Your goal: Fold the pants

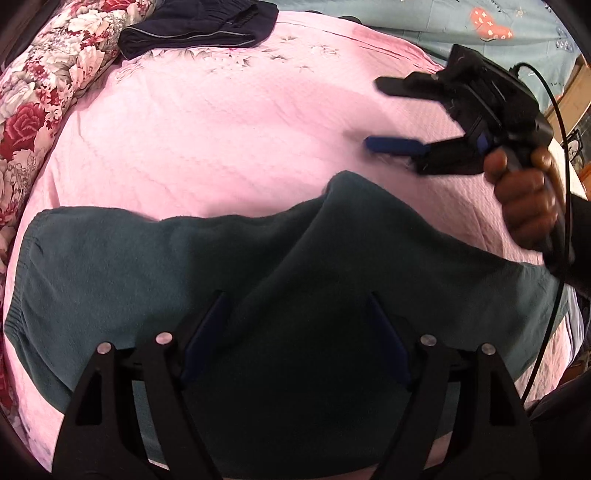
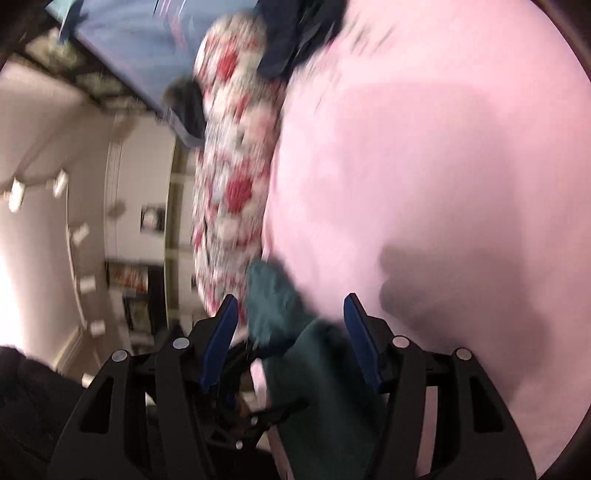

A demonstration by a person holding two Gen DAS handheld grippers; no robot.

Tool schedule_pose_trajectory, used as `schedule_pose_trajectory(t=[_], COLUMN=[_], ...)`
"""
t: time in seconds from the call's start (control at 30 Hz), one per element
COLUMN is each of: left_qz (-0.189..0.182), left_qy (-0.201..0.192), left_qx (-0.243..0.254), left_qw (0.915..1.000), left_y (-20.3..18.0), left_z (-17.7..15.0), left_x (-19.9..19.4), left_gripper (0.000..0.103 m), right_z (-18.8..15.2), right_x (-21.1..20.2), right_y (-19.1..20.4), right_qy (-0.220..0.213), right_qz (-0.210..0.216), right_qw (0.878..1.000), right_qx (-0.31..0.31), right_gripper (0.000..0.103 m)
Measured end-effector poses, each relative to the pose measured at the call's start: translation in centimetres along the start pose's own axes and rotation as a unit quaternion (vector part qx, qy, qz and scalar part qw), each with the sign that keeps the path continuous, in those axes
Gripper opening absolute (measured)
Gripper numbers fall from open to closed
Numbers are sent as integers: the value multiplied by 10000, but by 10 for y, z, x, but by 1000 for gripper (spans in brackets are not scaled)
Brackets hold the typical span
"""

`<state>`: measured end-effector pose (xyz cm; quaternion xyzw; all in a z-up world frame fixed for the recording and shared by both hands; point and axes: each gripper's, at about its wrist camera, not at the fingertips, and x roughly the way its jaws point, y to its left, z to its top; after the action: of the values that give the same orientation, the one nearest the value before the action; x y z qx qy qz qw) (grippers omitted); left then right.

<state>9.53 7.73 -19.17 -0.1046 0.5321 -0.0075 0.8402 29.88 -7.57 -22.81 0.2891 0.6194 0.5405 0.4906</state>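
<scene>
Dark teal pants lie spread across the pink bedspread, with a raised fold near the middle. My left gripper is open just above the pants, jaws wide apart, holding nothing. My right gripper shows in the left wrist view, held in a hand above the bed beyond the pants, jaws open and empty. In the blurred right wrist view, the right gripper is open with the teal pants below and between its fingers, not gripped.
A folded dark navy garment lies at the far edge of the bed. A floral quilt runs along the left side. A cable hangs from the right gripper. A room wall shows beyond the bed.
</scene>
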Motion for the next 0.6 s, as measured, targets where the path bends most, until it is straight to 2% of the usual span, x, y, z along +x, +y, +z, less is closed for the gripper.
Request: schedule_pose_trajectory(t=[0.1, 0.2, 0.3, 0.43, 0.47, 0.5, 0.53, 0.57, 0.6], left_qz=[-105, -258, 225, 549, 694, 668, 560, 558, 599], left_qy=[-149, -366, -493, -480, -444, -444, -477, -511, -534], left_qx=[-189, -128, 219, -23, -97, -142, -150, -66, 35], left_qw=[9997, 9989, 9983, 9973, 9966, 9967, 9972, 9971, 9968], left_y=[8, 15, 32, 85, 102, 112, 120, 123, 121], left_z=[10, 19, 22, 29, 30, 32, 32, 33, 33], left_x=[-13, -25, -24, -10, -5, -2, -1, -2, -4], left_gripper=[78, 80, 80, 80, 80, 80, 79, 78, 78], right_z=[3, -16, -41, -70, -74, -79, -82, -87, -91], right_x=[-23, -35, -35, -16, -10, -4, -4, -10, -17], right_y=[15, 38, 50, 43, 38, 30, 19, 10, 9], right_qy=[-254, -204, -217, -298, -311, -380, -514, -786, -983], right_qz=[-259, -113, 190, 290, 174, -287, -730, -930, -981], right_qw=[9993, 9990, 9988, 9990, 9993, 9989, 9960, 9922, 9895], right_qx=[-127, -370, -393, -167, -113, -54, 94, 265, 389], right_gripper=[61, 61, 61, 61, 61, 61, 53, 47, 48])
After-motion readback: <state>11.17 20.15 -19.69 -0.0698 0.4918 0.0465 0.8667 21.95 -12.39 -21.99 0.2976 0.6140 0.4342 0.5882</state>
